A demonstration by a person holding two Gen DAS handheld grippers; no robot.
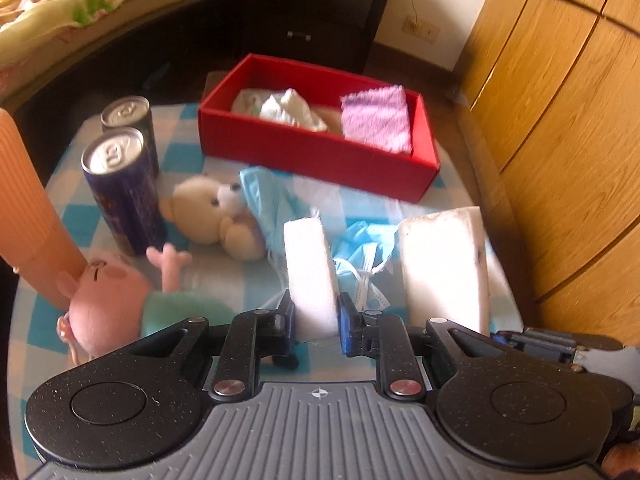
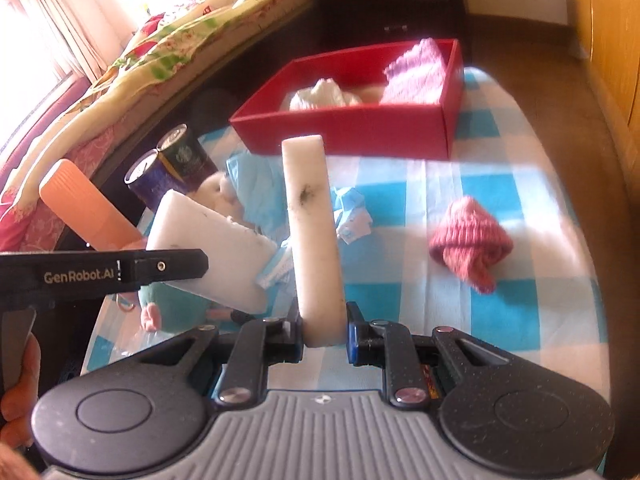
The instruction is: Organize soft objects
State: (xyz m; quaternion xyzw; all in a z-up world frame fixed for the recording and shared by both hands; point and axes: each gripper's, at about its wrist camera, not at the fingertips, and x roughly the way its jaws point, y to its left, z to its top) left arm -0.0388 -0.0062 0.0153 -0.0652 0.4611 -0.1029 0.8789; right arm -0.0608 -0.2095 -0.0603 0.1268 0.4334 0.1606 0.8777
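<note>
Between the spread pads of the left gripper (image 1: 384, 256) lies a crumpled blue face mask (image 1: 362, 256), not pinched. Just left of them rest one teddy bear (image 1: 212, 212) and one pink plush (image 1: 108, 300), two cans (image 1: 120, 196) behind. For the right gripper (image 2: 316, 236) only one pad shows; jaw state unclear. One red knit roll (image 2: 470, 242) sits right of it. Ahead, the red box (image 1: 320, 156) holds one lilac cloth (image 1: 378, 118) and one white cloth (image 1: 288, 110).

Sunlit bedroom: wooden wardrobe (image 1: 560, 128), dark drawers (image 1: 316, 12) (metal handles), floral bedspread (image 2: 160, 52).
</note>
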